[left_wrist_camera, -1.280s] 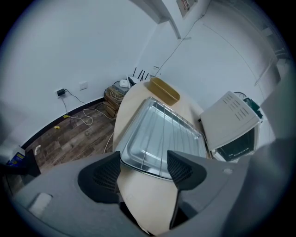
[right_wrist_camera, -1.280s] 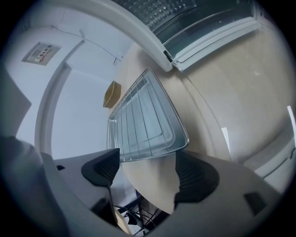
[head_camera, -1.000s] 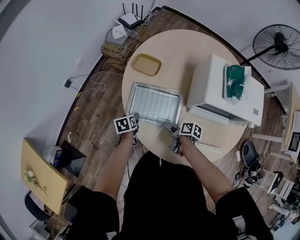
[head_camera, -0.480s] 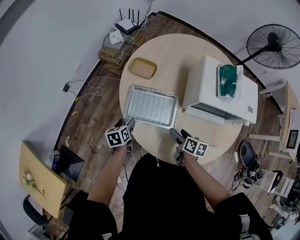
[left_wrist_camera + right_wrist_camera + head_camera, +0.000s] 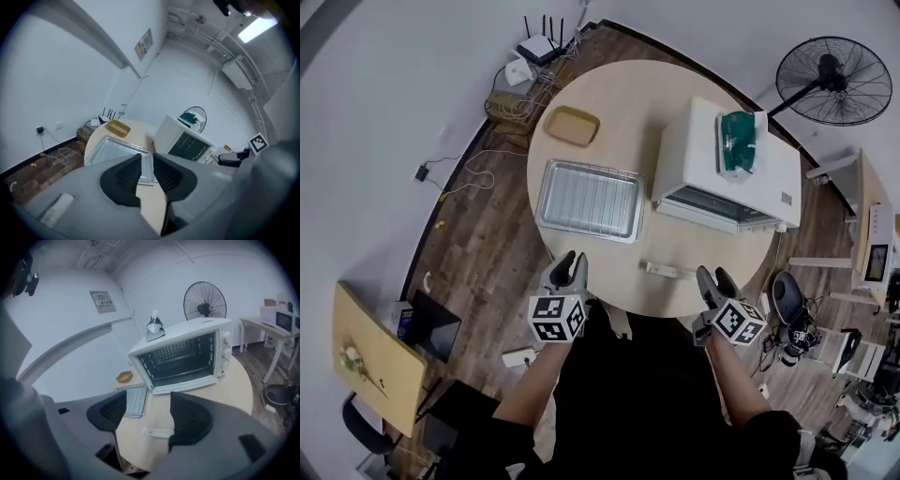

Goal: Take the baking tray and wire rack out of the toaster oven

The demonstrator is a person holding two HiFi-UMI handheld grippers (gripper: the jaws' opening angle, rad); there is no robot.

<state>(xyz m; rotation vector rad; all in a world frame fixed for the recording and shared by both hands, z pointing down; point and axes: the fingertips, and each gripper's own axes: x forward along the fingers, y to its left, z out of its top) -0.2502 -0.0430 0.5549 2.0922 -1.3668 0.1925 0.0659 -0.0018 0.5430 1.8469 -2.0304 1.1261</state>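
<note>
The silver baking tray [image 5: 589, 201] lies on the round table [image 5: 656, 94] with the wire rack [image 5: 581, 197] lying in it, left of the white toaster oven [image 5: 727, 164], whose door hangs open. Both grippers hover at the table's near edge, well back from the tray. My left gripper [image 5: 567, 270] has its jaws closing to a narrow gap with nothing between them; through them I see the tray [image 5: 117, 149] and oven [image 5: 187, 140]. My right gripper [image 5: 715, 281] is wide, jaws closing, also empty. It faces the oven [image 5: 183, 357], tray [image 5: 136, 400] at its left.
A small yellow dish [image 5: 573, 126] sits at the table's far left. A green item [image 5: 738, 141] rests on the oven's top. A small white bar [image 5: 666, 271] lies near the table's front edge. A standing fan [image 5: 830, 80] is behind the oven; cables and a router [image 5: 530, 52] lie on the floor.
Both grippers drew back from the tray's near edge toward the person's body and spread apart. The left jaws have narrowed. The tray stays on the table.
</note>
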